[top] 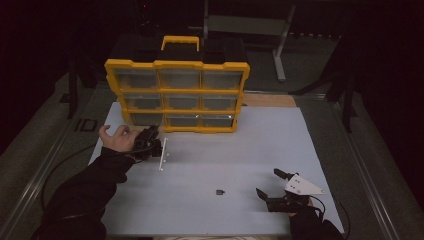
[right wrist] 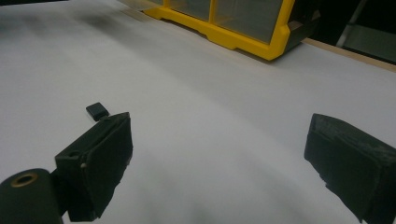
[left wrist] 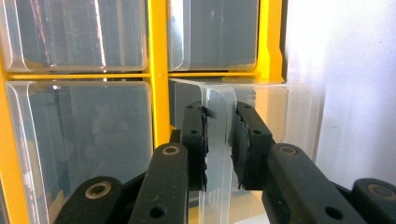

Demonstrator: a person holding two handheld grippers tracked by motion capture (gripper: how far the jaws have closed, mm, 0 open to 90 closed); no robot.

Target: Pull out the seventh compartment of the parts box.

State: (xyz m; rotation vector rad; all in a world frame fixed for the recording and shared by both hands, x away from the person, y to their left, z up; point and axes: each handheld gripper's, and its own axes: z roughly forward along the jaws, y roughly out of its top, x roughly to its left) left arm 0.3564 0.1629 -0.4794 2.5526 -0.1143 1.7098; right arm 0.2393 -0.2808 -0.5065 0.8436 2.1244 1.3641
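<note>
Left gripper view, clear drawer's handle tab (left wrist: 219,135) between left claw (left wrist: 219,144) pads

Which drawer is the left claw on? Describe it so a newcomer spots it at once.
Start at the yellow organizer standing at the far edge of the white mat. Go to its bottom row, left end, nearest the person's left hand. The clear drawer there is the one whose front tab sits between the left claw's pads; its neighbours sit flush and untouched.

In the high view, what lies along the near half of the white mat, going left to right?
Left hand-held gripper at the clear drawer tab → small black part lying loose → right hand-held gripper, jaws apart.
</note>
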